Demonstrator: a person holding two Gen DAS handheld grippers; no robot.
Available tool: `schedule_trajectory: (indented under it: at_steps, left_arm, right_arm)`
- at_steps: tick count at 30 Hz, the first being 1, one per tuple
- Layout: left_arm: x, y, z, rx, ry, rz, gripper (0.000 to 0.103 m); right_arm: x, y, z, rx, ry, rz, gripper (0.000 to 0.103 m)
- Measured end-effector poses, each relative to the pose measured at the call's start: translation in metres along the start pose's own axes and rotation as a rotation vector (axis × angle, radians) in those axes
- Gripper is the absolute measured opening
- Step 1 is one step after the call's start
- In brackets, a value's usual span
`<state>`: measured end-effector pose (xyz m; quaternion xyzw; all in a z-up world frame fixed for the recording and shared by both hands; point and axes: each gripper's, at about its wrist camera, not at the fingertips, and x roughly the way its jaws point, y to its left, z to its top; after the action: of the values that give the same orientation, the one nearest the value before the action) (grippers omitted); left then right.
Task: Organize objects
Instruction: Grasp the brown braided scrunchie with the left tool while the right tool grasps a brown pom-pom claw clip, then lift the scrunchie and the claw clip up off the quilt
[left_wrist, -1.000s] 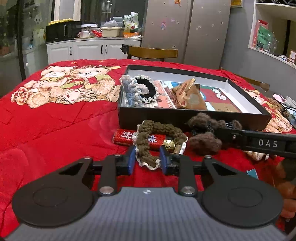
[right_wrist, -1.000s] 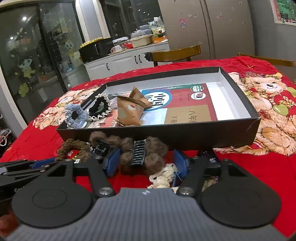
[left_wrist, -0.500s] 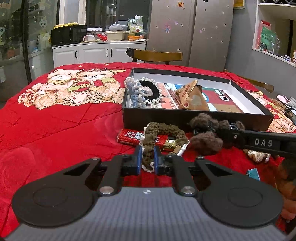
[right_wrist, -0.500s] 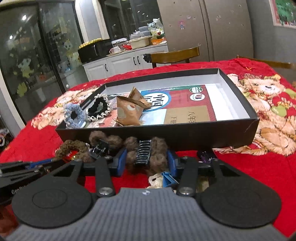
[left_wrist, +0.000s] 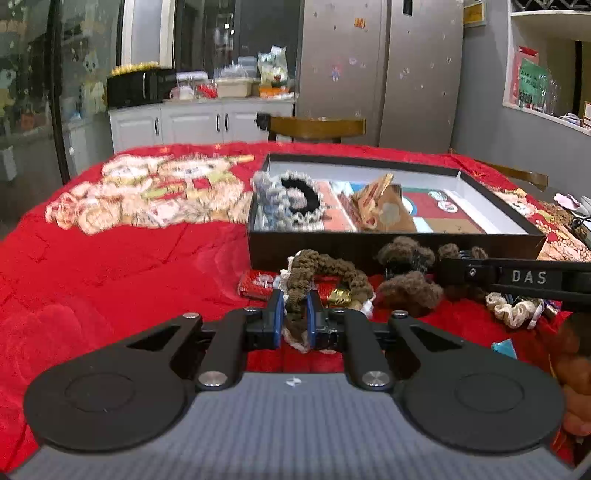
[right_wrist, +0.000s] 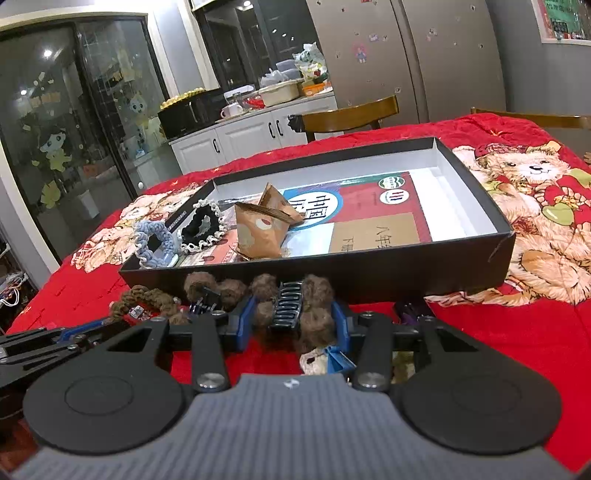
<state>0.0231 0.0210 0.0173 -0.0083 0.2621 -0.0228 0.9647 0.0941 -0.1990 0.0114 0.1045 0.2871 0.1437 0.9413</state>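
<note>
My left gripper (left_wrist: 295, 314) is shut on a brown crocheted scrunchie (left_wrist: 325, 273) and lifts it off a red packet (left_wrist: 258, 284). My right gripper (right_wrist: 293, 325) is shut on a brown fuzzy hair claw clip (right_wrist: 291, 306) just in front of the black box (right_wrist: 369, 277). The box also shows in the left wrist view (left_wrist: 314, 243). It holds a blue scrunchie (right_wrist: 151, 240), a black scrunchie (right_wrist: 203, 225), a brown paper pouch (right_wrist: 258, 229) and a printed sheet. A second fuzzy clip (right_wrist: 210, 291) lies to the left.
A cream scrunchie (left_wrist: 513, 310) lies at the right on the red bear-print cloth (left_wrist: 110, 266). Wooden chairs (right_wrist: 351, 114) stand behind the table. Cabinets and a fridge lie beyond.
My left fingers closed on the brown scrunchie and raised it. My right fingers closed in on the fuzzy claw clip.
</note>
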Motion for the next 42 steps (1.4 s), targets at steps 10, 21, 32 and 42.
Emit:
schedule_trajectory:
  at_steps: [10, 21, 32, 42]
  left_arm:
    - [-0.017, -0.007, -0.002, 0.041, -0.088, 0.002, 0.014]
    - [-0.025, -0.008, -0.002, 0.050, -0.118, 0.008, 0.013]
    - [-0.034, -0.005, 0.002, 0.042, -0.152, 0.016, 0.013]
    - [-0.044, -0.005, 0.003, 0.044, -0.202, 0.012, 0.013]
  right_arm:
    - [-0.005, -0.001, 0.001, 0.010, -0.025, 0.009, 0.047]
    - [-0.011, -0.001, 0.003, 0.022, -0.049, 0.031, 0.046]
    - [-0.014, -0.001, 0.003, 0.028, -0.064, 0.041, 0.046]
    - [-0.022, -0.001, 0.007, 0.048, -0.097, 0.068, 0.046]
